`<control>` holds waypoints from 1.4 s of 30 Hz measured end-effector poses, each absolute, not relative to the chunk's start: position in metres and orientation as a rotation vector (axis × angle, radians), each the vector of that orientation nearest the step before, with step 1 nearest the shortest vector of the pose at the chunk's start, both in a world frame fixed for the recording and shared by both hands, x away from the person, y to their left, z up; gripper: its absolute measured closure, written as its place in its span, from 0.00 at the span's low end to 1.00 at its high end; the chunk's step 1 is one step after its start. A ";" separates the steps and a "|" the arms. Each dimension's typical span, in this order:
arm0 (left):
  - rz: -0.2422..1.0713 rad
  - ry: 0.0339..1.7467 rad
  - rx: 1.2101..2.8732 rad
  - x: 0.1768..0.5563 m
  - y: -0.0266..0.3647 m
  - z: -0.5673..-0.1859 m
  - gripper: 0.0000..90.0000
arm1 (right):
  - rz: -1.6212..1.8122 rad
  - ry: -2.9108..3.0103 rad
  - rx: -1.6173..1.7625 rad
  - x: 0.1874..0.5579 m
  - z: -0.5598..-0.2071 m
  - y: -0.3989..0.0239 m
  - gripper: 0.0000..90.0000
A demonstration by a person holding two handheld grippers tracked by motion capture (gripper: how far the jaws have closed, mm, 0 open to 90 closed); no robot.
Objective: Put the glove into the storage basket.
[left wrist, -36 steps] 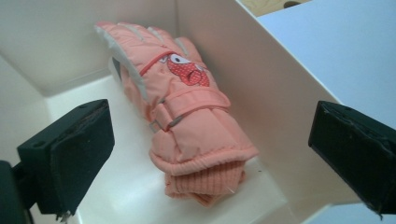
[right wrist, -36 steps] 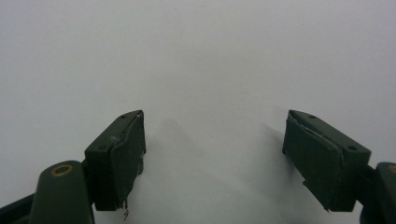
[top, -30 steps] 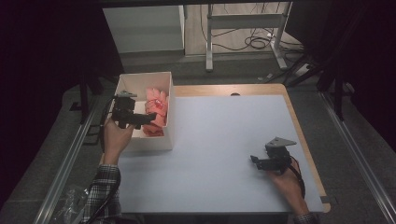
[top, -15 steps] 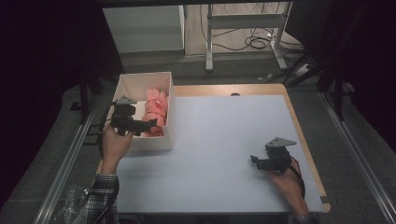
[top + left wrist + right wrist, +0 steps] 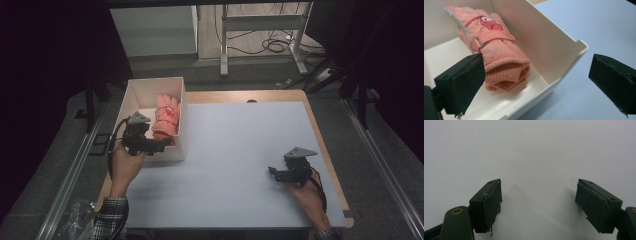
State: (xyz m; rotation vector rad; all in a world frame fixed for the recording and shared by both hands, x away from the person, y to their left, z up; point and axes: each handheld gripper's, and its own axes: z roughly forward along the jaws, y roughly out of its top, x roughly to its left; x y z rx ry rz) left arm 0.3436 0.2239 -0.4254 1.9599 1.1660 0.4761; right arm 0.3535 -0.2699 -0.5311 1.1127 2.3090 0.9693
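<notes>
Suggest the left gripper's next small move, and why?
Probably shift the left gripper sideways into the white box, so both jaws flank the pink glove. Its jaws are open, but one sits inside by the knit cuff while the other hangs outside the box wall, so closing now would pinch the wall too.

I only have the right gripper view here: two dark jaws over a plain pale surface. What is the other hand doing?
Observer: The left claw is at a white box on the table's left side, jaws open, one inside the box and one outside its wall.
Reviewer: Anything in that box?
Observer: A pink glove, lying against the box wall, its ribbed cuff toward the left claw. A red patch shows on its back.
Reviewer: Is it gripped?
Observer: No. The jaws stand wide apart; one sits beside the cuff, and I cannot tell whether it touches.
Reviewer: And my claw?
Observer: The right claw is open, low over the bare table, near its right side.
</notes>
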 end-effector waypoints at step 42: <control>0.407 0.932 2.030 0.292 0.150 -0.448 0.02 | 0.970 2.306 1.115 0.353 -0.531 -0.270 0.24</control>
